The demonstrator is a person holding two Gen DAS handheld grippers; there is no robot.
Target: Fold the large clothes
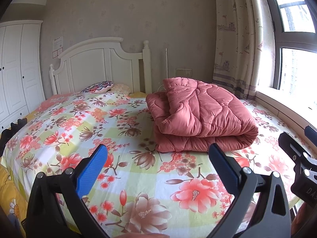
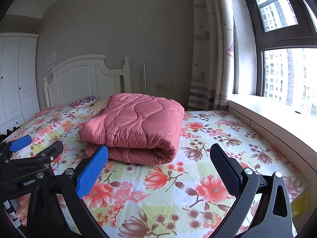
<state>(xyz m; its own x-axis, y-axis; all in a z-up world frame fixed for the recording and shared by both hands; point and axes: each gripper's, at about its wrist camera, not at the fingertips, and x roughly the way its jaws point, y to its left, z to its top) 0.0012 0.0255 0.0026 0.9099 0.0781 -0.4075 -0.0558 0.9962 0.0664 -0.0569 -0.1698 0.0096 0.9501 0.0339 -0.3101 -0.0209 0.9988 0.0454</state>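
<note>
At the far left of the left wrist view stands a white panelled wardrobe [image 1: 13, 69], then a white arched headboard [image 1: 95, 63]. The left gripper [image 1: 158, 158] fills the lower frame, its ribbed blue pads spread wide, holding nothing. Right of centre, the pink quilted comforter [image 1: 200, 117] lies folded into a puffy, rounded bundle on the floral sheet [image 1: 83, 119]. In the right wrist view, the right gripper [image 2: 159, 158] is equally wide and empty, the comforter at centre.
</note>
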